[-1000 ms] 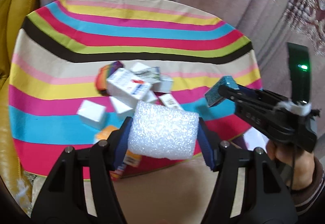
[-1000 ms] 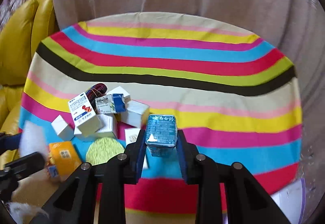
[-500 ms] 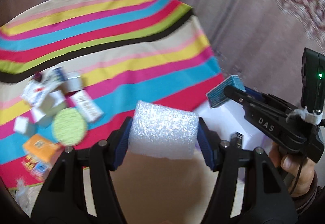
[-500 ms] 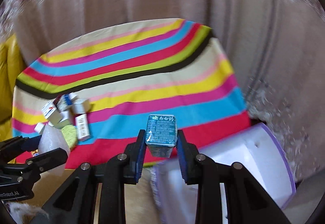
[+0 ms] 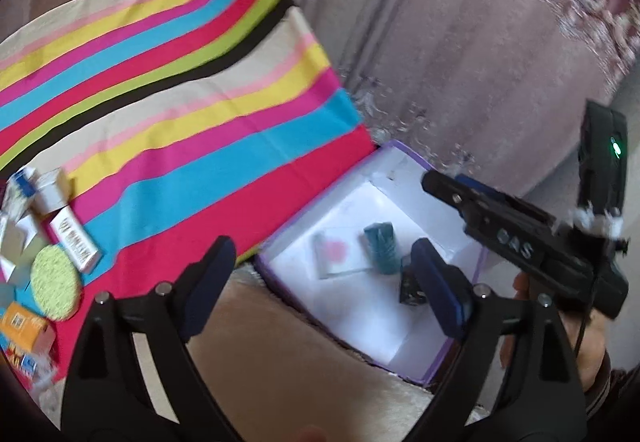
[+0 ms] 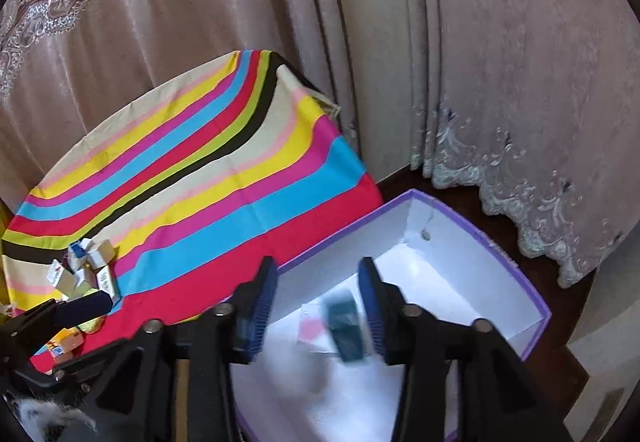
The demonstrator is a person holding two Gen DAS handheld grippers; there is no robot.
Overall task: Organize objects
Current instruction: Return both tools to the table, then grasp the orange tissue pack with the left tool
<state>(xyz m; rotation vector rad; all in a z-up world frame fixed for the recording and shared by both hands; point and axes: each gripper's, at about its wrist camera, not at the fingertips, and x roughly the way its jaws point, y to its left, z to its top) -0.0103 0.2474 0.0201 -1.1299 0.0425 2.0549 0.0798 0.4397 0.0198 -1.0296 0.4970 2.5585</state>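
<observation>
The left tongs (image 5: 324, 280) are spreading apart with nothing between their blue pads, and they point down over the near corner of an open white box with a purple rim (image 5: 276, 234). The right tongs (image 6: 318, 306) are also spreading; a small teal carton (image 6: 346, 330) shows blurred in the gap between their pads, clear of both and over the box floor (image 6: 452, 306). From the left camera that teal carton (image 5: 380, 248) appears inside the box, just ahead of the left tongs' right-hand finger, with a clear flat packet with a pink patch (image 5: 338, 254) beside it on its left and a small dark item (image 5: 412, 286) partly hidden behind that same finger. The right tongs (image 5: 440, 177) reach in over the far right side of the box, held by a hand (image 5: 592, 342) at the lower right edge.

To the left of both tongs lies a striped cloth (image 5: 180, 101). At its left end, well apart from the box, sits a cluster of small white cartons (image 5: 52, 197), a long white carton (image 5: 74, 238), a round green pad (image 5: 54, 282) and an orange carton (image 5: 26, 330). A pinkish curtain (image 6: 500, 61) hangs behind the cloth and the box.
</observation>
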